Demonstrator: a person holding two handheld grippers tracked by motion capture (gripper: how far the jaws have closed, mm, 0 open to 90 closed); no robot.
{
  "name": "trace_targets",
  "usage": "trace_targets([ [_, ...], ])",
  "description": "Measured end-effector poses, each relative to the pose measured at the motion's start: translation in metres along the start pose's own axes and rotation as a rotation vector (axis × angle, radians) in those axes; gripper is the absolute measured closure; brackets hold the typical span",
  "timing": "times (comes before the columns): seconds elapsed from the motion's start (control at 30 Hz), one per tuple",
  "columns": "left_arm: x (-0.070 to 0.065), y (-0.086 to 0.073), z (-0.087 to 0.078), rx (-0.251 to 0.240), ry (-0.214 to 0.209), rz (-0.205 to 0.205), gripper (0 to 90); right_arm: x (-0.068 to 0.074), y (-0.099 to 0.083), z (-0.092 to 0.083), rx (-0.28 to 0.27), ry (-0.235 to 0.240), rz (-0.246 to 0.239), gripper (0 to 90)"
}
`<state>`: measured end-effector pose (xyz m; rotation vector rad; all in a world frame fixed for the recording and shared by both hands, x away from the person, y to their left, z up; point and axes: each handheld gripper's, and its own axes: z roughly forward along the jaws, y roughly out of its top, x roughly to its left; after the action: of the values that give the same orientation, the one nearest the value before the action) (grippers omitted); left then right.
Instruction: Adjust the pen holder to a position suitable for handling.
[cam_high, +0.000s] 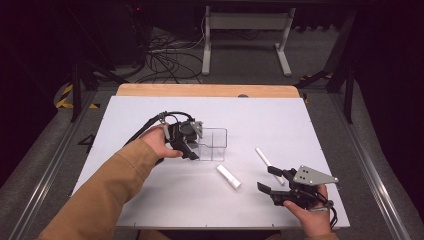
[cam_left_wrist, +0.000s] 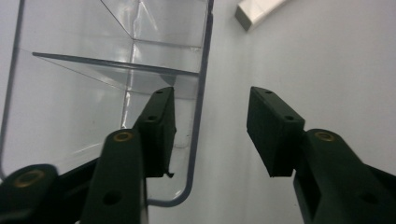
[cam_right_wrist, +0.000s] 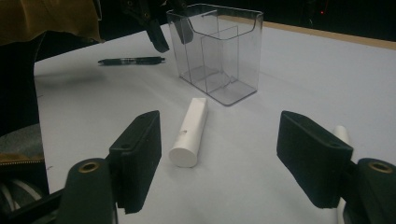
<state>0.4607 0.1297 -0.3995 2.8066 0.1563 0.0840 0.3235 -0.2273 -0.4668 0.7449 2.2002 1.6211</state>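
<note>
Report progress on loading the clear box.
Done: nothing lies in the clear box. In hand: the left gripper straddles its wall, jaws apart; the right gripper is open and holds nothing. Left: the white tube, white stick and pen lie on the table.

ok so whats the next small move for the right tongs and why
Probably ease the right tongs forward and down around the short white cylinder. Their jaws stand open with nothing between them, and the cylinder lies loose on the table just ahead, outside the clear organizer, whose near compartments look empty.
</note>
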Motion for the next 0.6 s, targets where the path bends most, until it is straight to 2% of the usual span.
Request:
trace_targets([
  [0.17, 0.003, -0.001, -0.004, -0.016, 0.026, -0.019, 50.2, 0.000, 0.000, 0.000, -0.004, 0.000, 0.000, 31.5],
  [0.33, 0.002, -0.004, -0.014, -0.061, 0.055, -0.053, 46.4, 0.000, 0.000, 0.000, 0.001, 0.000, 0.001, 31.3],
  [0.43, 0.000, -0.006, -0.026, -0.109, 0.082, -0.060, 43.0, -0.001, 0.000, 0.000, -0.001, -0.002, 0.003, 31.2],
  [0.47, -0.004, -0.008, -0.035, -0.153, 0.096, -0.080, 41.6, -0.001, 0.000, 0.000, 0.000, -0.001, 0.002, 31.1],
  [0.5, -0.004, -0.008, -0.035, -0.153, 0.096, -0.080, 40.5, -0.001, 0.000, 0.000, 0.000, -0.001, 0.002, 31.1],
  [0.6, -0.009, -0.013, -0.048, -0.225, 0.112, -0.112, 36.5, -0.001, 0.000, 0.001, 0.002, -0.003, 0.002, 30.7],
])
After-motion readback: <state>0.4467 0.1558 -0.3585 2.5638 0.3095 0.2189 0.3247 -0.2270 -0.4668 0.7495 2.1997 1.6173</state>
